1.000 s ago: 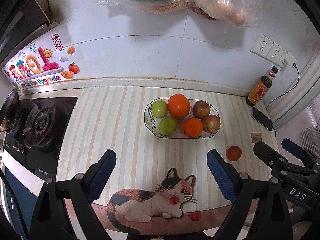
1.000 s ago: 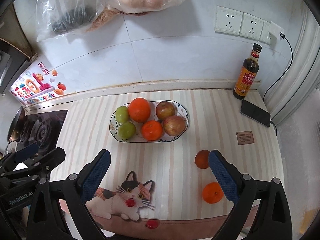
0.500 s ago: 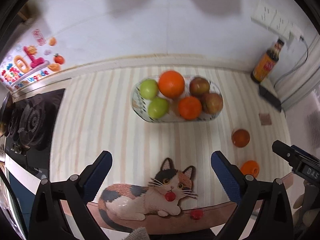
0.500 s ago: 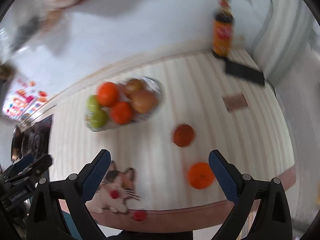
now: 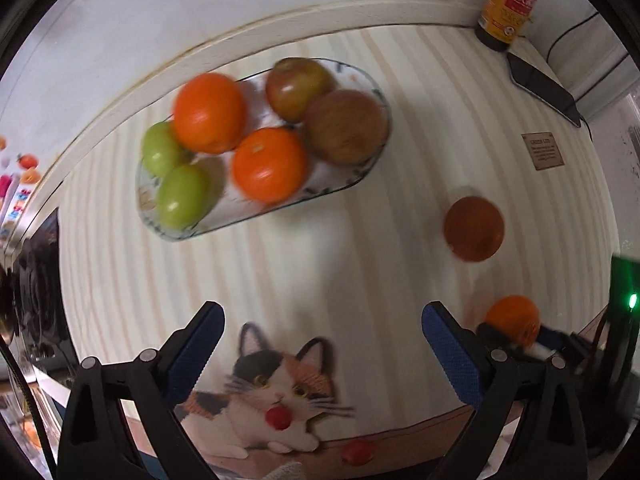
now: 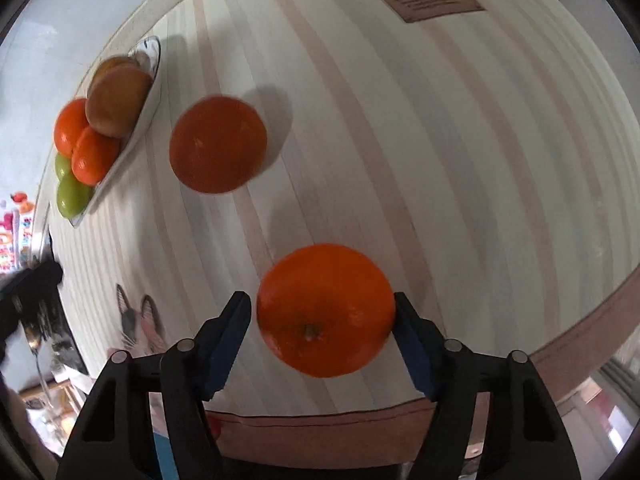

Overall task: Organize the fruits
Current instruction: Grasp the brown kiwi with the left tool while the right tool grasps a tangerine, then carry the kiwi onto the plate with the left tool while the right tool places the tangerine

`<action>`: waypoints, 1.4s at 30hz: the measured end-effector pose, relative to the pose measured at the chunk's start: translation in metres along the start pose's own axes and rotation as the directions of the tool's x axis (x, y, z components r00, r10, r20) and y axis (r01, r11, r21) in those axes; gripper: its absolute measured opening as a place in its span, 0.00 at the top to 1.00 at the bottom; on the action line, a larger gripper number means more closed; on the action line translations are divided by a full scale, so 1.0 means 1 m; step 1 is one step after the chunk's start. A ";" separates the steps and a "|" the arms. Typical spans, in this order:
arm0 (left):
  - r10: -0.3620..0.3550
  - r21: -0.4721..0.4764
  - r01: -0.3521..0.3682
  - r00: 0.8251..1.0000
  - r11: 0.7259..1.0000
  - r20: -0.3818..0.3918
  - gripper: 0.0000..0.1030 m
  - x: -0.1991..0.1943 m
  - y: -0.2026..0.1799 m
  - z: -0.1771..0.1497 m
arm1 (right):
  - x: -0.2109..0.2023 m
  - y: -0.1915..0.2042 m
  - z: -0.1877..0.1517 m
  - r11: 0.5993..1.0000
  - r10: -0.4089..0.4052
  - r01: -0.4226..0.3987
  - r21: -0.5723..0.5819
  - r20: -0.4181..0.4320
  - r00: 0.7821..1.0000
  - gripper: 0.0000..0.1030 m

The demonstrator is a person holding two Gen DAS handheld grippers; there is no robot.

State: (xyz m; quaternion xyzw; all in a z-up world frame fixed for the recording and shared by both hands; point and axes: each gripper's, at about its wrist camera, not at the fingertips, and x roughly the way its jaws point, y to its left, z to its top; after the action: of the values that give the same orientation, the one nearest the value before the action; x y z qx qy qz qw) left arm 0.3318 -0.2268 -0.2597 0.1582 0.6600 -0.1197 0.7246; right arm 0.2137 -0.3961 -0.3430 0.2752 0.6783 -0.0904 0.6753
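Observation:
An oval bowl (image 5: 360, 176) holds green apples, oranges and reddish apples. A darker orange (image 5: 474, 228) (image 6: 218, 144) and a bright orange (image 5: 514, 316) (image 6: 324, 308) lie loose on the striped counter to the bowl's right. My right gripper (image 6: 322, 308) points down over the bright orange, which sits between its jaws as they close. The right pad is at the peel and a thin gap shows at the left pad. My left gripper (image 5: 322, 312) hangs wide open above the cat picture (image 5: 276, 380) with nothing between its fingers.
A sauce bottle (image 5: 510, 0) and a dark phone (image 5: 540, 80) stand at the back right by the wall, with a small brown card (image 5: 542, 150) nearer. The stove (image 5: 36, 300) is at the left. The counter's front edge runs just below both grippers.
Both grippers have dropped toward the counter. The right one came down over the bright orange and its jaws narrowed around it. The left stayed wide open.

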 end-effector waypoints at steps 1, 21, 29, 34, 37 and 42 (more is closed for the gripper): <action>-0.026 -0.001 0.026 1.000 1.000 -0.007 0.02 0.002 -0.004 0.006 | -0.001 0.000 -0.001 1.000 -0.003 0.003 -0.005 0.010 1.000 0.35; -0.301 0.002 0.307 0.934 0.952 -0.193 0.49 0.084 -0.070 0.058 | -0.016 -0.037 0.026 0.998 -0.030 0.028 0.061 0.032 0.999 0.35; -0.225 -0.091 0.213 0.963 0.973 -0.149 0.49 0.070 0.031 -0.003 | -0.009 0.022 0.020 0.994 0.056 -0.056 -0.091 0.000 0.998 0.35; -0.209 -0.210 0.174 0.965 0.962 -0.159 0.49 0.078 0.082 -0.039 | 0.019 0.075 0.013 0.975 0.077 -0.089 -0.204 -0.066 0.995 0.35; -0.220 -0.276 0.171 0.962 0.946 -0.159 0.49 0.087 0.100 -0.051 | 0.028 0.095 0.007 0.961 0.023 -0.040 -0.275 -0.062 0.998 0.35; -0.230 -0.304 0.182 0.964 0.935 -0.132 0.49 0.091 0.105 -0.055 | 0.031 0.109 0.004 0.949 -0.005 -0.016 -0.313 -0.066 0.998 0.34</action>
State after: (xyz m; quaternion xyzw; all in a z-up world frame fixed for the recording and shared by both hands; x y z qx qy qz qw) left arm 0.3302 -0.1059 -0.3468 -0.0105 0.7412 -0.0838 0.6659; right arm 0.2733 -0.2999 -0.3460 0.1690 0.7052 0.0293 0.6880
